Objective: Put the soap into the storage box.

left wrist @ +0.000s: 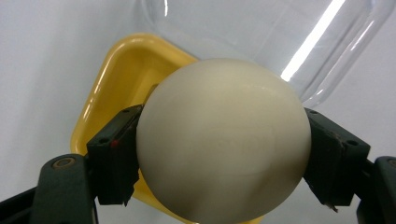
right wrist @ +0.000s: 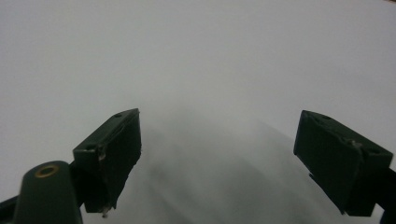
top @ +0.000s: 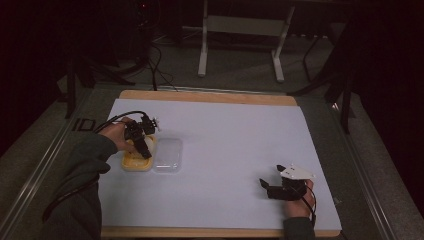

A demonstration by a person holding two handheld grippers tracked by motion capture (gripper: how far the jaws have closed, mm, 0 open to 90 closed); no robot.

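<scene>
A wide white sheet (top: 225,150) covers a wooden table (top: 210,96) in a dim room, with a white metal frame (top: 245,30) standing on the floor beyond it. Toward the sheet's left side sits a shallow yellow tray (top: 131,162), rectangular with rounded corners, and touching its right edge lies a clear plastic lid or container (top: 168,155) of similar shape; I cannot tell whether anything lies inside either one. The person's left hand (top: 117,135), in a dark green sleeve, holds the left gripper (left wrist: 224,154) over the yellow tray, jaws pointing down. Its two black jaws are pressed against opposite sides of a smooth, cream-white egg (left wrist: 224,140), which hangs just above the tray. The egg looks almost round from the gripper's own camera, so its long axis seems to run along the gripper's line of sight. Well apart, at the sheet's lower right, the right hand (top: 300,202) holds the right gripper (top: 267,185) low over bare white surface, jaws spread wide with nothing between them, pointing leftward.
</scene>
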